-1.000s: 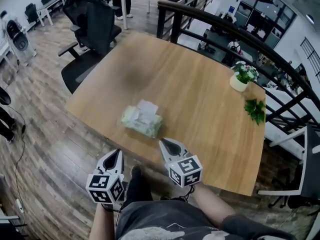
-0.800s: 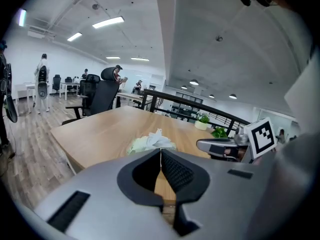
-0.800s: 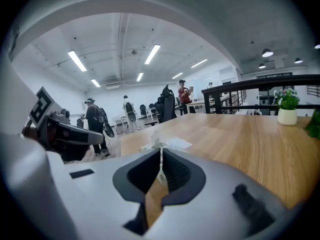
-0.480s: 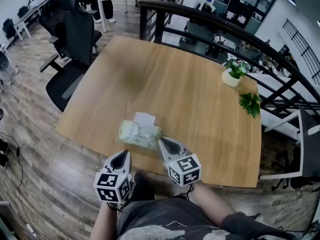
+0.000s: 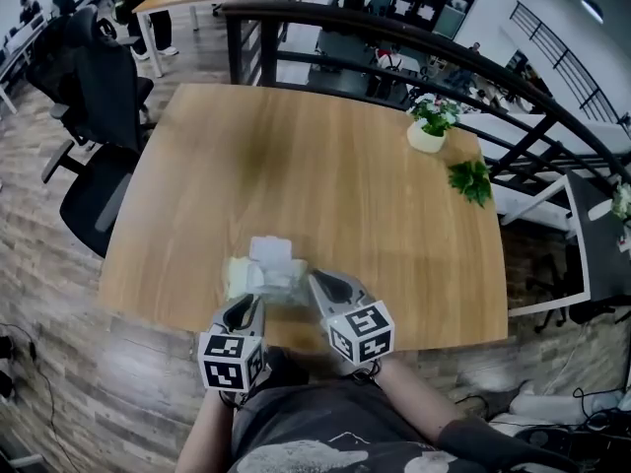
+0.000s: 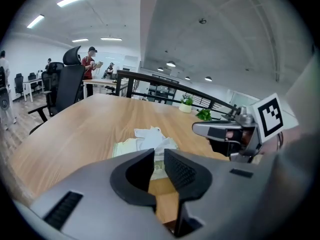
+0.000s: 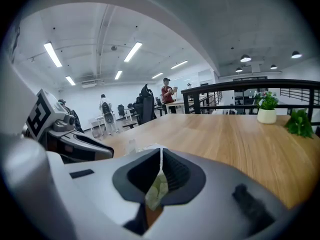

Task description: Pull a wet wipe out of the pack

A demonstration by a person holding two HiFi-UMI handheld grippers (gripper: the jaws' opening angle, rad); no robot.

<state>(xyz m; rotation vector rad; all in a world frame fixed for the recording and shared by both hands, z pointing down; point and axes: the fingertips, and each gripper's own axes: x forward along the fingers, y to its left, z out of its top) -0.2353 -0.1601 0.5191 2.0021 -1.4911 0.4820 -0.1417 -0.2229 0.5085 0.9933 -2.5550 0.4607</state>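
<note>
The pack (image 5: 258,276) lies at the desk's (image 5: 345,166) near edge, a wipe (image 5: 270,250) poking up; the left claw (image 6: 159,155), just easing open with nothing in it, likely aims there, while the right claw (image 7: 161,156) stays closed and empty beside it.

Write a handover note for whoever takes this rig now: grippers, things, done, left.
Pale green soft wet-wipe pack: on the light wooden table, near its front edge; a white wipe sticks up from its top.
Left gripper: jaws slightly apart, just been opening, nothing between them, near the pack.
Right gripper: shut, empty, by the pack's right end.
Done: nothing pulled out.
Left: grip that wipe, pull it free.
</note>
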